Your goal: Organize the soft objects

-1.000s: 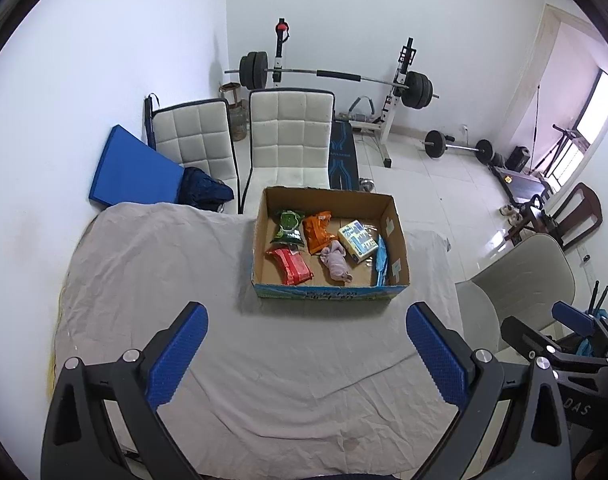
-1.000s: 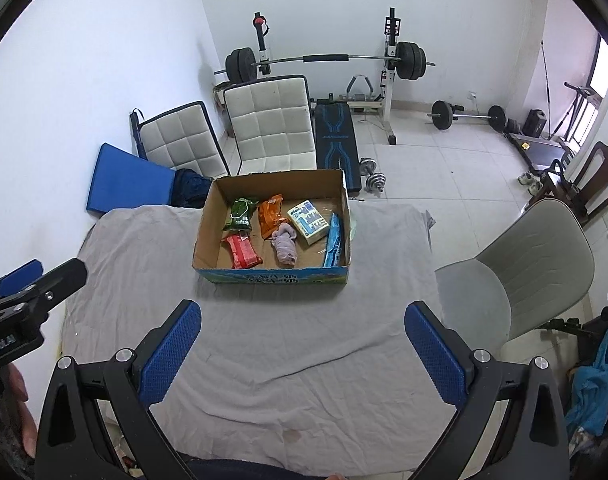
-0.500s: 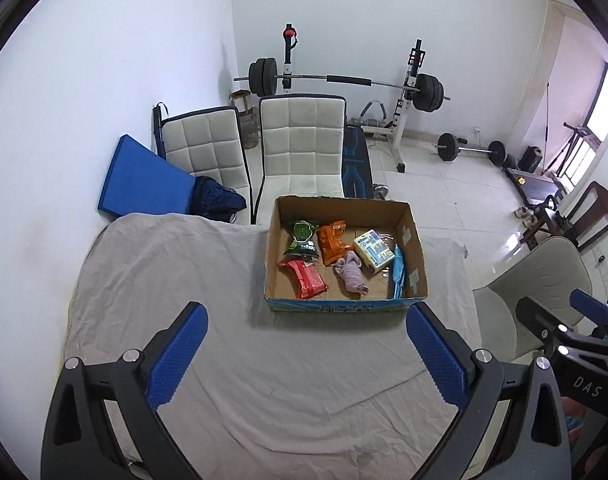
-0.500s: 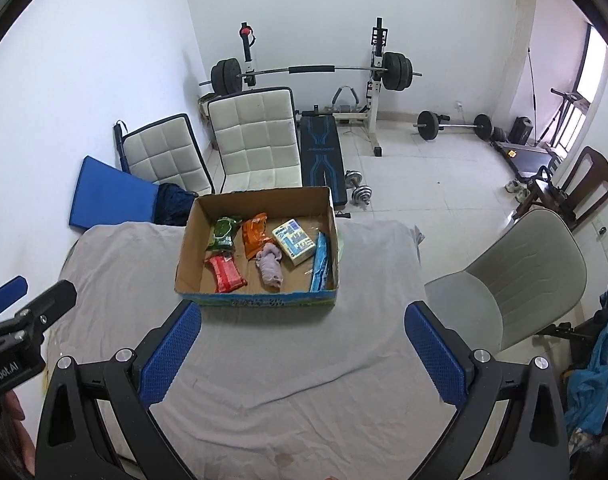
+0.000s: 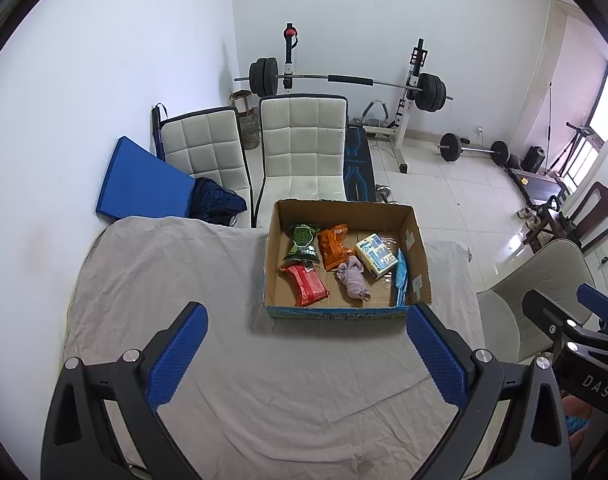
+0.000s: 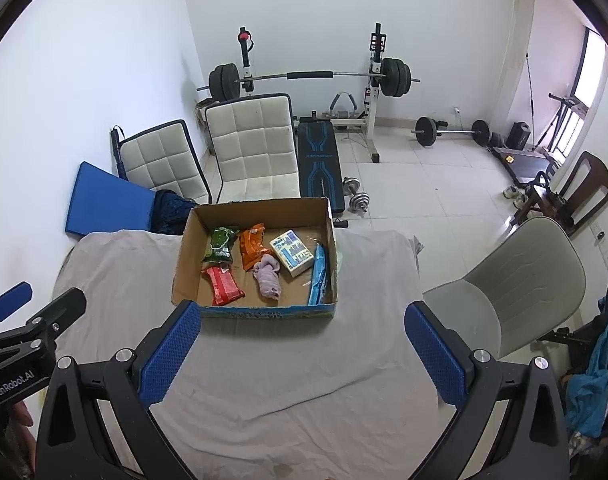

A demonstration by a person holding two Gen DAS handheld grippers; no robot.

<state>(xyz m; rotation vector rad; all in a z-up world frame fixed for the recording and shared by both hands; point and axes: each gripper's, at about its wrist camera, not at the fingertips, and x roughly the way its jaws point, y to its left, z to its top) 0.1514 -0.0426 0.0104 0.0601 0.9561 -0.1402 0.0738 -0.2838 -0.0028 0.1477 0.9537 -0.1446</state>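
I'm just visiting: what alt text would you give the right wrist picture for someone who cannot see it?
An open cardboard box sits on a grey-clothed table, holding green, orange and red packets, a lilac cloth bundle and a small carton. The open right hand-held gripper frames it; chairs and a barbell rack stand behind.

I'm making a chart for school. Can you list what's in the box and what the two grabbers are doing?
container: cardboard box on a cloth-covered table
inside: green packet, orange packet, red packet, purple cloth, white-blue pack, blue packet along the right wall
left gripper: open, empty, short of the box
right gripper: open, empty, short of the box
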